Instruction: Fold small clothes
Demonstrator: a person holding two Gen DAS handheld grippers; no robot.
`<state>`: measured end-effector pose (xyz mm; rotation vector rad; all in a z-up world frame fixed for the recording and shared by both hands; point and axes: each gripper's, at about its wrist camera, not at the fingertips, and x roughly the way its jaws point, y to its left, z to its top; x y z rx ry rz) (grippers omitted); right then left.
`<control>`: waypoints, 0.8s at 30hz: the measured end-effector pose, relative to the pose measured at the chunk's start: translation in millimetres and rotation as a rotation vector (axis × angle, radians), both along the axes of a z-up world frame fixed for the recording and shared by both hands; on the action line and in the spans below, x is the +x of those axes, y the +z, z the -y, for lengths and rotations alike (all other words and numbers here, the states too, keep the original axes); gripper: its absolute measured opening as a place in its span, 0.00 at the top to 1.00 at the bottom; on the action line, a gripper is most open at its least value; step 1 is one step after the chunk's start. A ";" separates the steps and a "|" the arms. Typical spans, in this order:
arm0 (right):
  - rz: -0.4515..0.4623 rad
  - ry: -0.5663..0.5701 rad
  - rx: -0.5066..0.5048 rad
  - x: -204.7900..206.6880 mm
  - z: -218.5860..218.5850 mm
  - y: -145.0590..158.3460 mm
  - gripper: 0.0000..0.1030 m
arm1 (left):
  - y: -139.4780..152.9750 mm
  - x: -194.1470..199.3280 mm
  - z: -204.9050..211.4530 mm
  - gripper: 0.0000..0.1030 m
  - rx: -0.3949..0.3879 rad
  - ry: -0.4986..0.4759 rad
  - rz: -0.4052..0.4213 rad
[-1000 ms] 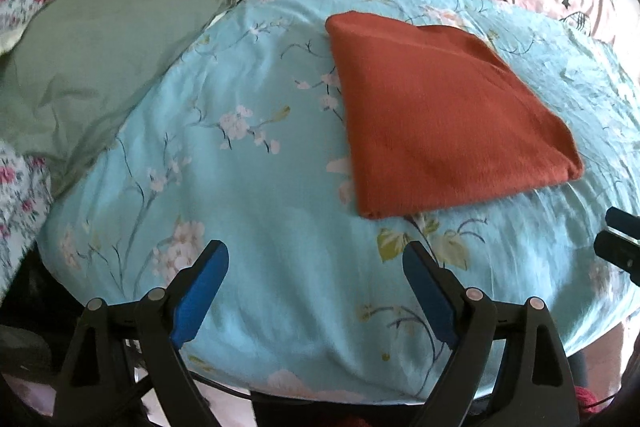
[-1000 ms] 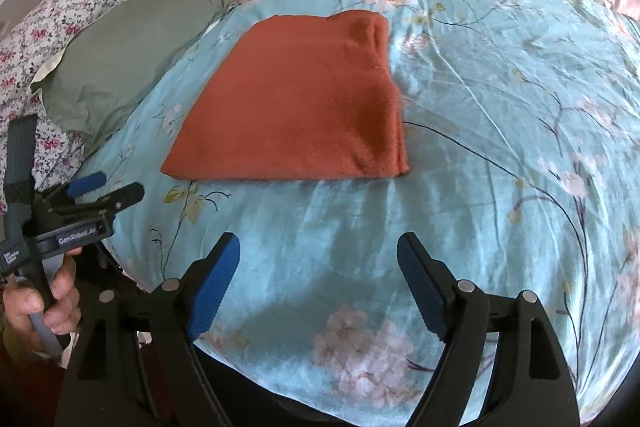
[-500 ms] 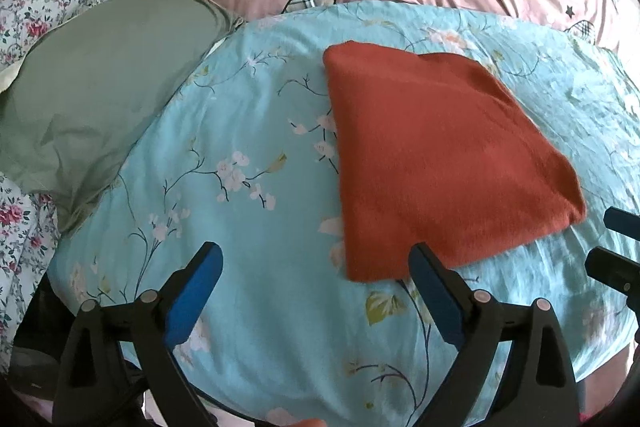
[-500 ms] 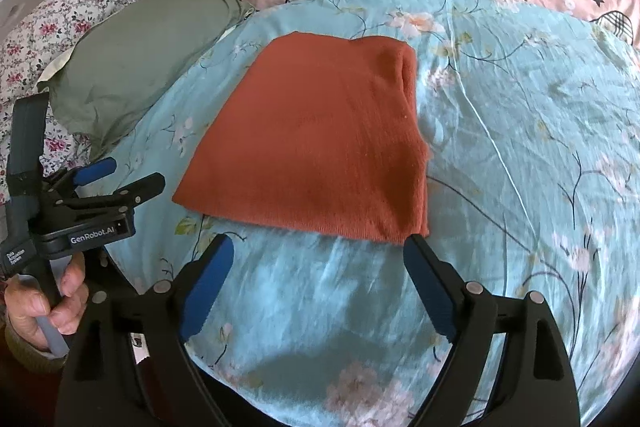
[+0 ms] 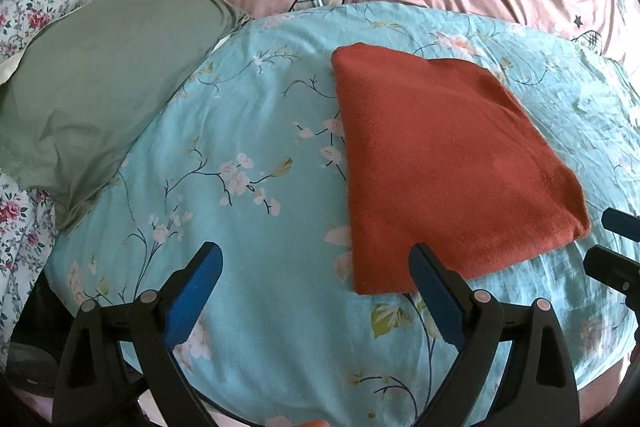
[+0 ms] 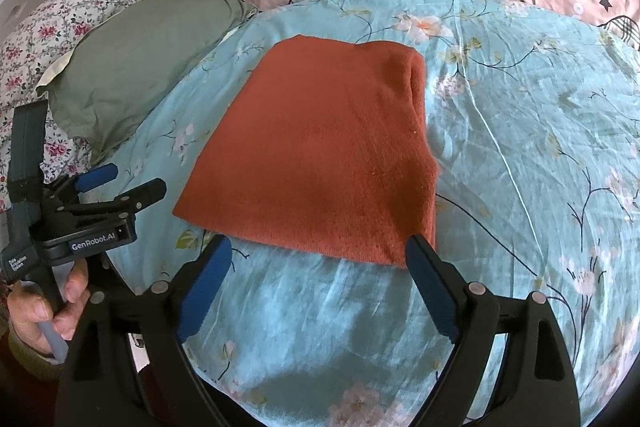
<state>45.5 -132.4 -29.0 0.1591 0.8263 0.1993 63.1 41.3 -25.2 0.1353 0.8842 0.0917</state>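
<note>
Rust-red knitted garment (image 6: 320,147), already folded into flat rectangle, lies on light-blue floral bedsheet (image 5: 248,131), right of green pillow (image 5: 92,87). Left tongs (image 5: 316,291), right tongs (image 6: 320,275) both gape wide, empty, hovering at garment's near edge. Judgement: approach before next fold; next move needs pinching near corners.

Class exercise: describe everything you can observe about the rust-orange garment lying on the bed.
The rust-orange garment is a soft, fuzzy knit, folded into a flat, roughly four-sided stack. Its layered edges show along the right side in the right wrist view, where a rounded fold bulges at the far corner. It lies flat on the light blue floral cover, near the green pillow but apart from it. Both tools, left and right, are open at its near edge, neither gripping it.
</note>
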 end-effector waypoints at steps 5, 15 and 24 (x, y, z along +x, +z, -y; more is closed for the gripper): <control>-0.005 0.002 -0.005 8.3 -1.0 1.4 0.13 | -0.6 7.1 0.1 0.08 -0.001 -0.001 -0.004; -0.034 0.008 -0.008 25.0 -1.0 0.6 0.09 | -1.5 18.6 2.5 0.08 -0.004 0.017 -0.013; -0.046 0.022 -0.023 32.2 -4.7 0.7 0.07 | -1.7 22.6 1.2 0.08 0.006 0.026 -0.013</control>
